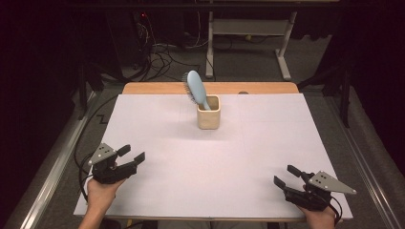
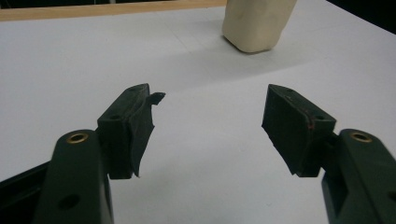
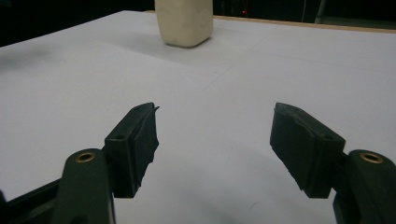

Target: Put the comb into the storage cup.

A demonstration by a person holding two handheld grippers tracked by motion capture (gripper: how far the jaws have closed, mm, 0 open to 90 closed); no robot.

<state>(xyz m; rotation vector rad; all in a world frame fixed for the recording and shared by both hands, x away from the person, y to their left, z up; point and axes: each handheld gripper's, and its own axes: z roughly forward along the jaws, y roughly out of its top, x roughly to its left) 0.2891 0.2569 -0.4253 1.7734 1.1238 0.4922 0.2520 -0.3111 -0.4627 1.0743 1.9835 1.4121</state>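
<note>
**Hairbrush stands in cup, both tongs idle at the near edge**

Hairbrush point(image 1: 195, 86), pale blue, leans handle-down in a cream cup point(image 1: 208, 112) far ahead of both tongs, its bristled head tipped to the left above the rim. The left gripper point(image 1: 133, 154) rests at the near left of the white table point(image 1: 248, 157), jaws spread wide with nothing between them; the right gripper point(image 1: 287, 175) sits at the near right, likewise wide open and empty. Cup and brush stand well apart from either tool, roughly midway between them and much farther out, ahead and to the right of the left gripper and ahead and to the left of the right one. In the left gripper view the cup's base point(image 2: 258, 28) appears beyond the right jaw; in the right gripper view it point(image 3: 184, 22) stands beyond the left jaw.

Judging from this layout, the main risk is the cup tipping. The brush is top-heavy and leans off-centre, so a sideways pull on its head could drag the light-looking cup over or slide it across the smooth surface unless the other gripper steadies the cup. A pinch on the rounded, bristled head may also slip. The left gripper's left pad point(image 2: 140, 135) looks torn and peeling at its tip, which could weaken its hold.
</note>
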